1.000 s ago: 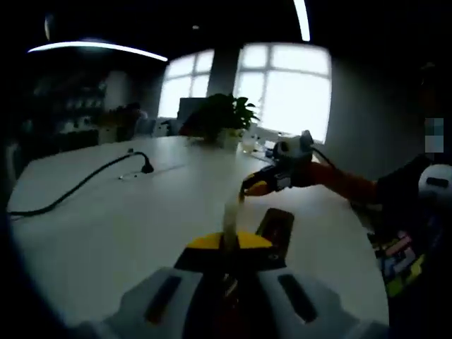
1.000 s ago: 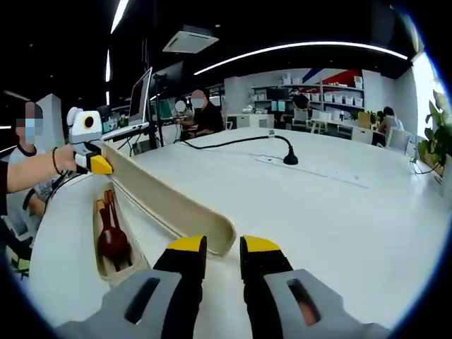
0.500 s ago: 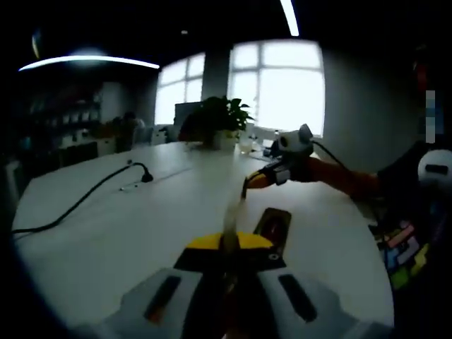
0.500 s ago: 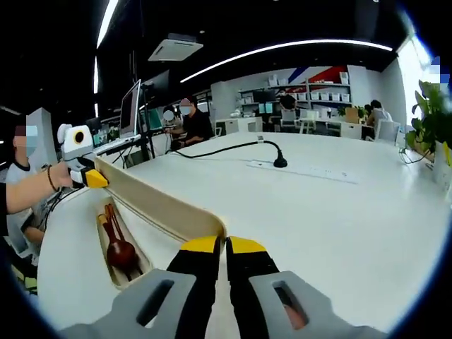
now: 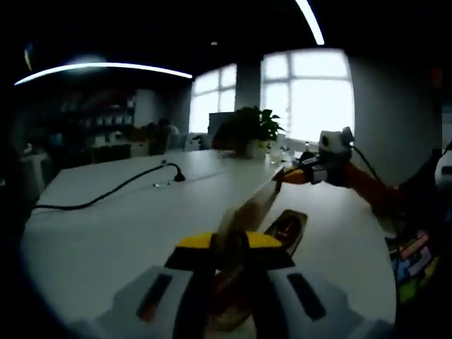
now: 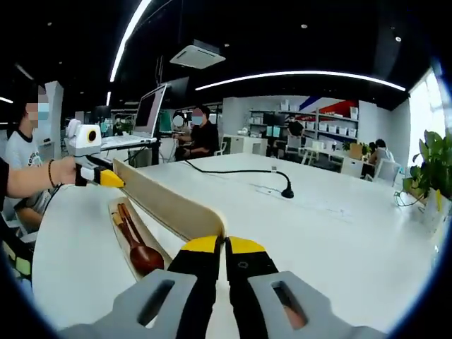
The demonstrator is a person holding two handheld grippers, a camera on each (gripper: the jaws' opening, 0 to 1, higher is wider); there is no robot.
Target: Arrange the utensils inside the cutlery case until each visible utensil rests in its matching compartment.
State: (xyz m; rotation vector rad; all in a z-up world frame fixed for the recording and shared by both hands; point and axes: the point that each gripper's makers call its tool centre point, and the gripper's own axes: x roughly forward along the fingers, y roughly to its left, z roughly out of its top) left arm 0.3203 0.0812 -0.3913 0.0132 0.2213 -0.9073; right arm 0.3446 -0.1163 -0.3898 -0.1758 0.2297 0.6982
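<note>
— Pale wood, is that the lid (image 6: 169,205) of the cutlery case?

— It looks so. In the right gripper view it runs as a long cream board from the right gripper (image 6: 224,248) at 6 o'clock up toward 10 o'clock, where the left gripper (image 6: 106,178) has its far end. The board is tilted on edge, off the table.

— And the fingers?

— The right gripper's yellow-tipped jaws are pressed together on the lid's near end. In the left gripper view the left gripper (image 5: 227,244) is likewise clamped on the lid (image 5: 244,215), and the right gripper (image 5: 300,175) grips the other end near 2 o'clock.

— Where is the case itself?

— The open tray (image 6: 127,244) lies on the white table (image 6: 332,240) just beside the lifted lid, toward 8 o'clock. A dark red wooden spoon (image 6: 141,253) lies in it with its bowl nearest the camera; a slimmer utensil seems to lie alongside, too blurred to name. In the left gripper view the tray (image 5: 291,227) sits at 4 o'clock of the lid.

— Anything else?

— A black cable (image 6: 240,171) crosses the table, and a potted plant (image 5: 248,131) stands at its far edge.
</note>
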